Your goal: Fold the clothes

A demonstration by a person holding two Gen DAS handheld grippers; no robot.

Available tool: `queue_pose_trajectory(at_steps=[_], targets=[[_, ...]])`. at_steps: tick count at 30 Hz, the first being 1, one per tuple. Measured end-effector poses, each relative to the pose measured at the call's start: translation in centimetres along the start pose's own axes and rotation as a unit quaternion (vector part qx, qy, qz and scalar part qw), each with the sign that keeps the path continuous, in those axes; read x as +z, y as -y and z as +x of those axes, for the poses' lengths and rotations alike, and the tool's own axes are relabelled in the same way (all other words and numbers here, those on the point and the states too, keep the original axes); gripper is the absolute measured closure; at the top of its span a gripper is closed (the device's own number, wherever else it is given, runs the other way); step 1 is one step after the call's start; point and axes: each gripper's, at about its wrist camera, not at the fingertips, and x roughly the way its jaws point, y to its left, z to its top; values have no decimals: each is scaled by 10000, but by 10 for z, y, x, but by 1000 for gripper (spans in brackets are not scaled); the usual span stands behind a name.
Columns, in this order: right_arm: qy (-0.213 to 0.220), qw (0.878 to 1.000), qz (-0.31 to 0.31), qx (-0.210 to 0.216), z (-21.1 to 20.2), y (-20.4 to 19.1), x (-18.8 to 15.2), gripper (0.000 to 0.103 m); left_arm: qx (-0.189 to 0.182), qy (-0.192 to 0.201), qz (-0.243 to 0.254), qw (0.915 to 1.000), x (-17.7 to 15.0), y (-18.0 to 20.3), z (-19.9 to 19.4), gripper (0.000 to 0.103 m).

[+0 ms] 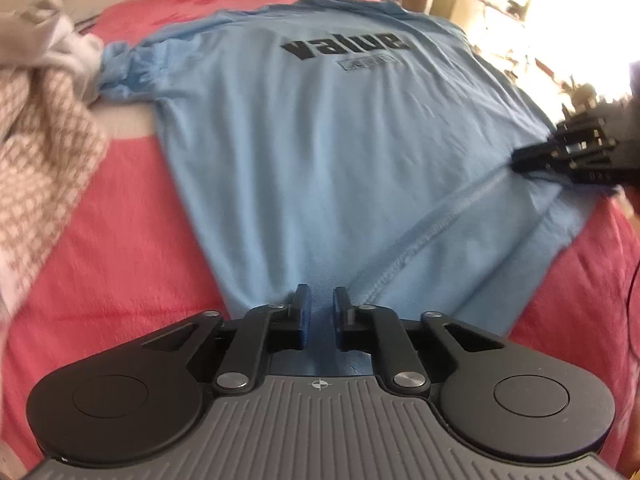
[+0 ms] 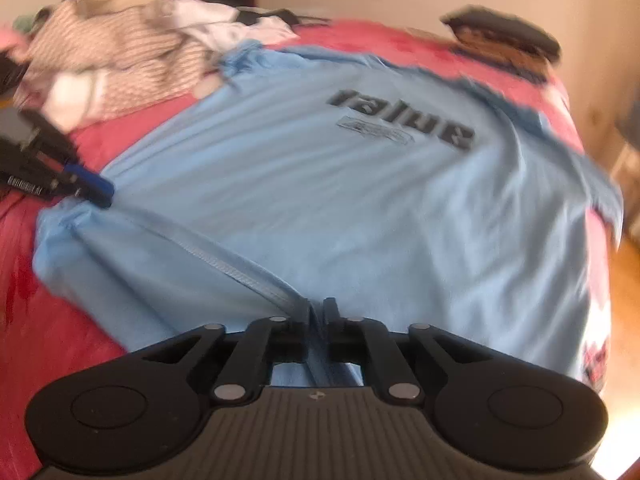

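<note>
Claws: both sit on the near hem of the blue T-shirt (image 1: 320, 152), one at each lower corner.
Right claw (image 2: 319, 308): fingers nearly together with the hem pinched between them; gripping the shirt.
Left claw (image 1: 319, 300): fingers a little apart, blue cloth filling the gap; whether it clamps the hem or only straddles it, cannot tell.
Bed cover (image 1: 120, 248): pink, carries everything; the shirt is the landmark for all places below.
Shirt, position: spread flat mid-bed, black "value" print facing up and reading upside down, so the collar end lies far from both claws.
Shirt, long axis: runs straight away from the claws, hem near, collar far. Any fold that carries the hem forward would travel along this axis.
Hem: lower edge turned up between the two claws, stitched seam (image 1: 440, 220) showing as a diagonal line.
Which claw is nearer: neither; both are level on the hem, so the pair would have to move together to keep the edge straight.
Stage: judged mid-handling of the hem; whether smoothing out or folding over cannot be settled.
Laundry pile (image 2: 116, 60): beyond the shirt's far left sleeve, touching or overlapping it.
Dark folded stack (image 2: 504, 44): past the shirt's far right corner, apart from it.
Hidden: both views blurred; right sleeve runs over the bed edge; small print under "value" unreadable; holder's hands out of view.
</note>
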Motion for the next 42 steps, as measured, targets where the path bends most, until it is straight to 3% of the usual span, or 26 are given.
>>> queue_pose_trajectory(at_steps=[1, 3, 7, 11, 14, 18, 22, 28, 34, 35, 37, 42], targets=[[93, 9999, 108, 12, -5, 2, -1, 88, 28, 104, -72, 9999, -1, -2, -6, 74], [406, 9988, 272, -27, -24, 2, -4, 74, 96, 313, -239, 9992, -3, -8, -23, 73], [738, 9962, 405, 241, -55, -5, -10, 72, -22, 487, -235, 9985, -12, -4, -55, 73], [561, 9943, -107, 898, -65, -29, -16, 72, -590, 298, 859, 9941, -26, 37, -63, 73], [185, 9858, -963, 1362, -60, -62, -28, 74, -801, -61, 1901, 9785, -45, 70, -48, 73], [-211, 9763, -1479, 1568, -42, -87, -36, 75, -820, -238, 2400, 9670, -64, 92, -25, 73], [-356, 9800, -1369, 1400, -26, -81, -34, 78, -544, -166, 2393, 9693, -64, 94, -10, 73], [-27, 9897, -699, 1246, -12, -59, -18, 78, -542, -107, 2224, 9734, -53, 84, -5, 74], [146, 9921, -352, 1199, -11, -50, -16, 78, -529, -122, 1862, 9810, -42, 73, -2, 78], [196, 9918, -506, 1157, -14, -54, -17, 78, -531, -123, 1833, 9815, -42, 72, -2, 80], [297, 9904, -814, 1073, -21, -62, -18, 78, -541, -119, 1766, 9827, -41, 69, -4, 94], [575, 9776, -1831, 867, -29, -90, -25, 78, -781, -170, 1635, 9833, -35, 59, -11, 100]])
